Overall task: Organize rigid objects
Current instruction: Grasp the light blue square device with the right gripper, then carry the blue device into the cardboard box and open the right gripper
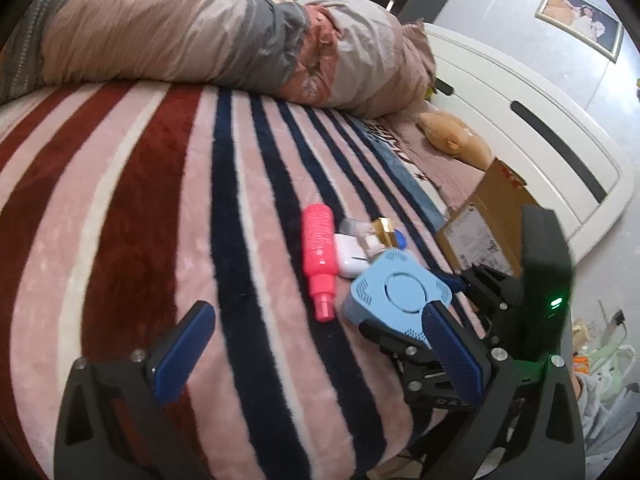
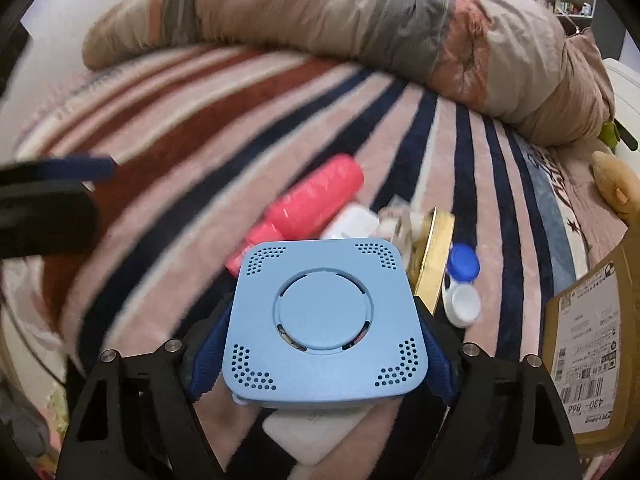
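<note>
We see one light-blue rounded-square plastic device with perforated corners (image 2: 325, 322), pinched on its two sides between the blue-padded fingers of the right gripper (image 2: 320, 354). It sits low over the striped plush blanket (image 2: 168, 152) on the bed, at 6 o'clock in the right wrist view. We cannot tell if it touches the blanket. One white flat block (image 2: 310, 438) lies under its near edge.

The left gripper (image 1: 312, 332) has fingers spread wide and holds nothing; its right pad overlaps the blue device (image 1: 400, 292) at 5 o'clock in its own view.

Just past the device, at 12 to 1 o'clock, a small clutter:
- one pink plastic spray bottle (image 2: 312, 200), lying down
- one white earbud-style case (image 2: 350, 222)
- one gold flat box (image 2: 434, 256), tilted on edge
- one contact lens case with one blue cap and one white cap (image 2: 462, 286)

One brown cardboard box with shipping labels (image 2: 588, 344) sits at 3 o'clock. One rolled quilt (image 2: 360, 20) lies across 12 o'clock.
</note>
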